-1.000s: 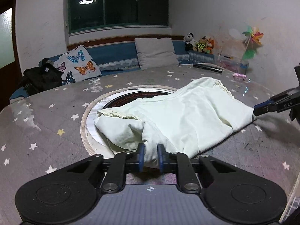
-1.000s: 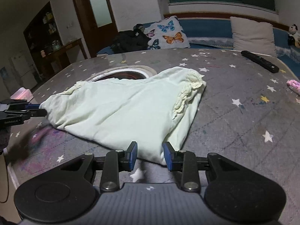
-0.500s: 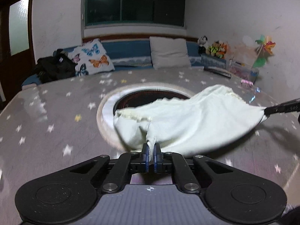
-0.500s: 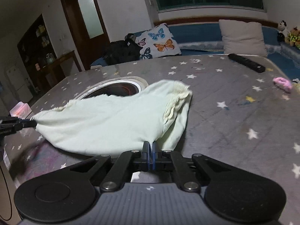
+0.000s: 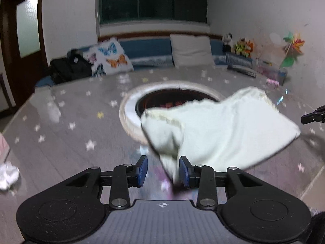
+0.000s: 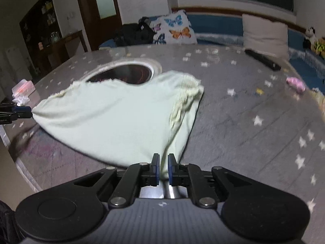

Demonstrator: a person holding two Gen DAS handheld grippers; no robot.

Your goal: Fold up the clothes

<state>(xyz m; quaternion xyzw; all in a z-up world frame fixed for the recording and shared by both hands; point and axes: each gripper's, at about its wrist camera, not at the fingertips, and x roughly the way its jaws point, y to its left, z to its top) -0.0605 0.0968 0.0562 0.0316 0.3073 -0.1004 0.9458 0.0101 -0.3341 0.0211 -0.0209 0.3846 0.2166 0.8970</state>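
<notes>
A pale yellow-green garment (image 5: 223, 130) (image 6: 113, 113) lies stretched across the grey star-patterned table (image 5: 71, 105), partly over a round opening (image 5: 174, 99). My left gripper (image 5: 163, 170) holds its jaws apart and they are opening. One corner of the garment hangs between them, against the right pad, and is not pinched. My right gripper (image 6: 163, 169) has its pads close together on the opposite corner, which fills the narrow gap; its jaws are starting to open. In the right wrist view the left gripper (image 6: 22, 109) sits at the garment's far left tip.
A black remote (image 6: 262, 60) and a pink item (image 6: 295, 83) lie at the far right of the table. White crumpled paper (image 5: 8, 174) and a small box (image 6: 22, 85) sit near the left edge. Cushions and a black bag line the bench behind.
Both grippers shut on the garment's corners and lifted and pulled it taut. Now the left jaws have spread apart and released the corner; the right jaws have parted slightly.
</notes>
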